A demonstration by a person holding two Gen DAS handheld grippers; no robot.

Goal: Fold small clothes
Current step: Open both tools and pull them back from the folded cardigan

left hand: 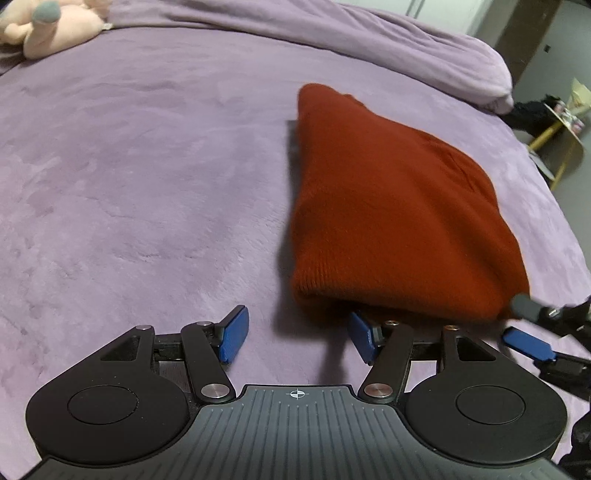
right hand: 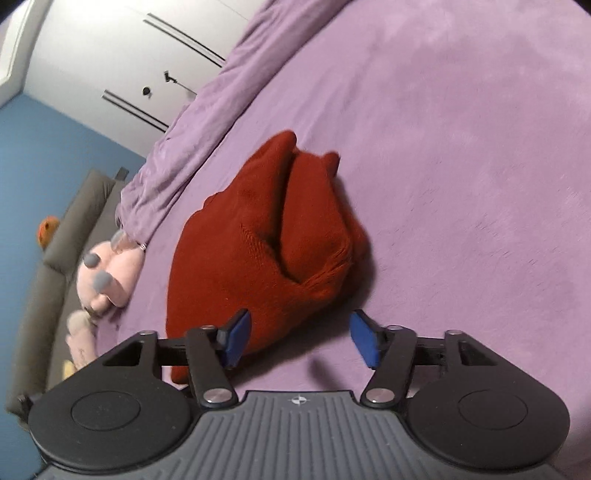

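Note:
A folded dark red knit garment (left hand: 391, 214) lies on the purple bedspread (left hand: 147, 166). In the left wrist view my left gripper (left hand: 297, 338) is open and empty, its right blue pad (left hand: 362, 339) just at the garment's near edge. The right gripper (left hand: 524, 325) shows at the garment's near right corner. In the right wrist view the garment (right hand: 258, 251) lies bunched with a fold down its middle. My right gripper (right hand: 301, 338) is open and empty, close in front of it, its left pad (right hand: 236, 338) over the garment's near edge.
A pink plush toy (left hand: 51, 26) lies at the far left of the bed, also in the right wrist view (right hand: 107, 273). A rolled purple duvet (left hand: 369, 33) runs along the far side. A yellow side table (left hand: 565, 136) stands off the bed's right edge. A grey headboard (right hand: 48, 266) and a white wardrobe (right hand: 122, 55) are beyond.

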